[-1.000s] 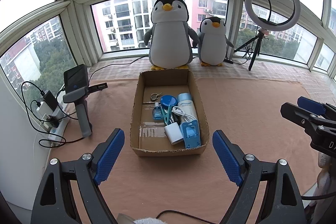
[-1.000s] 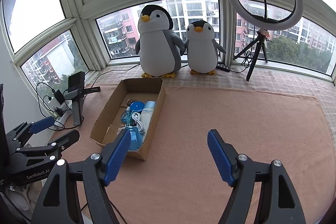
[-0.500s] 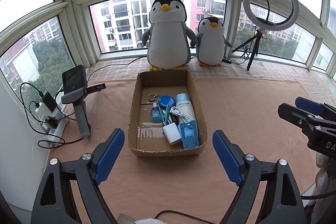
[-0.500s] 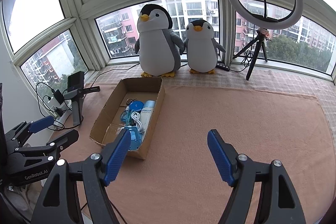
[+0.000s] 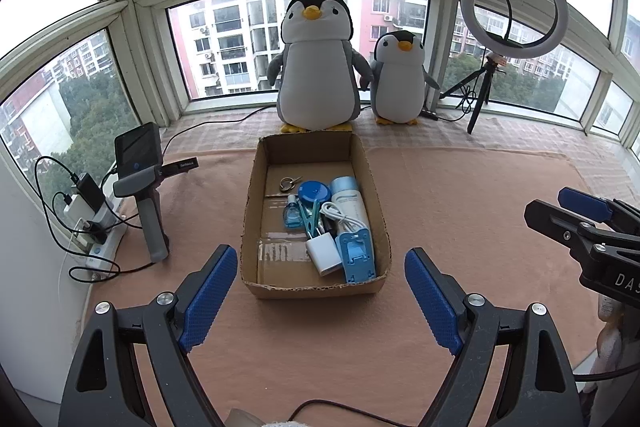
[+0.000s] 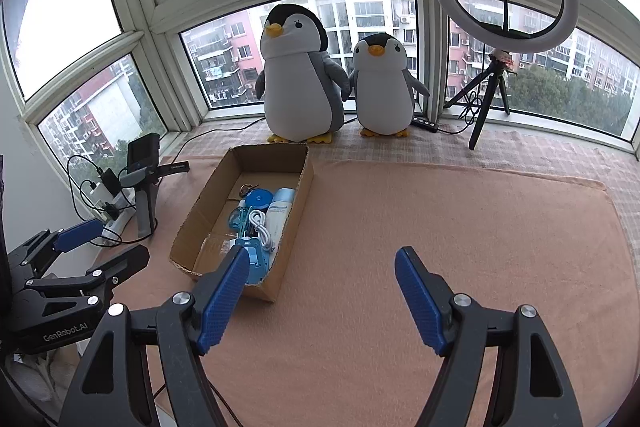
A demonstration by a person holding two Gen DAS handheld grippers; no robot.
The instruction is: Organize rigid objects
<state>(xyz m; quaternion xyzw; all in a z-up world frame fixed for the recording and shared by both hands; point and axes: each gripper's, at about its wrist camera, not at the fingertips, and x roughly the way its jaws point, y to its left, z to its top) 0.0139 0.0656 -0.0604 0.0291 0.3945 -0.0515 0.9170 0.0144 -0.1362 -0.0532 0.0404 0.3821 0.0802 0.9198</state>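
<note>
left wrist | left gripper (image 5: 321, 291) wide apart, empty | right gripper (image 6: 320, 291) likewise | rectangular cardboard box (image 5: 250, 211)

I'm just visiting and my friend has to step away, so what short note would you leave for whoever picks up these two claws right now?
Left claw: open, holding nothing, aimed at the cardboard box.
Right claw: open, holding nothing, over the bare peach mat to the box's right.
Items: white charger, blue stand, white cable, tube, round blue case and small bottle lie crowded along the box's right side.
Done: nothing is out on the mat.
Left: sorting them, seemingly.
</note>
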